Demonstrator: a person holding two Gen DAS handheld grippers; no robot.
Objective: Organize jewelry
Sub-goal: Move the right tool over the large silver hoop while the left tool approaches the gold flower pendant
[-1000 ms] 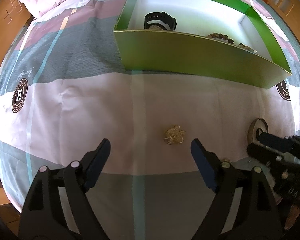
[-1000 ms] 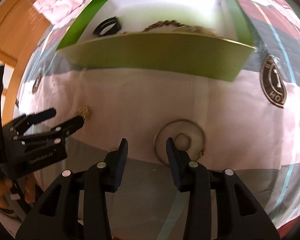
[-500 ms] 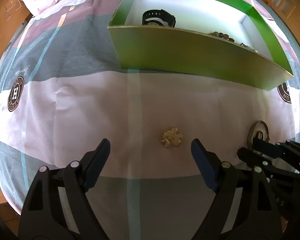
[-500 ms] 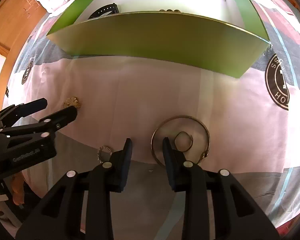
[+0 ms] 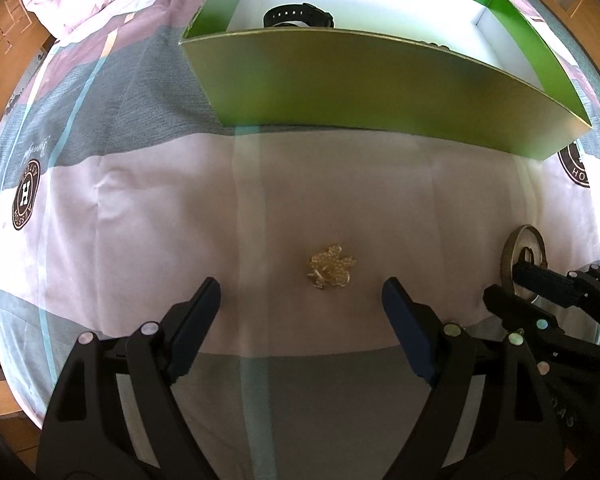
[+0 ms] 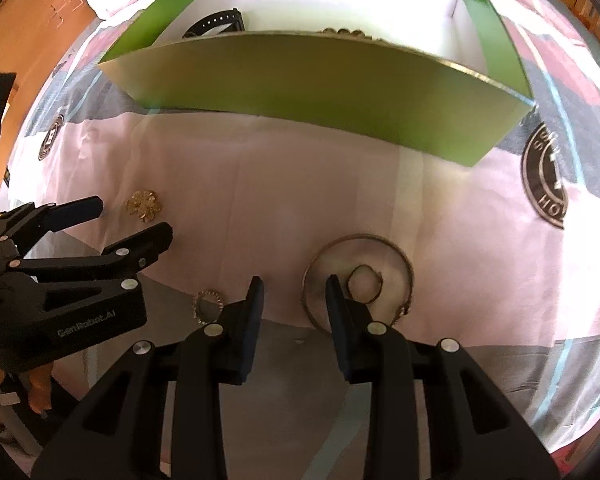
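Left wrist: left hand-held gripper [image 5: 301, 300] wide apart w/ gold brooch [image 5: 331, 271] between; right one [image 6: 295, 300] part-open, straddling bangle [image 6: 358, 278] rim

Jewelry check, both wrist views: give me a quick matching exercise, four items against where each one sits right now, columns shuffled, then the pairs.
Items
1. gold brooch
2. black watch
3. large bangle
4. small ring

Places
A. inside the green box, left part
B. on the bedspread, ahead of the open left gripper
C. on the bedspread, just left of the right gripper's left finger
D. on the bedspread, its near-left rim between the right gripper's fingers

Pairs: 1-B, 2-A, 3-D, 4-C
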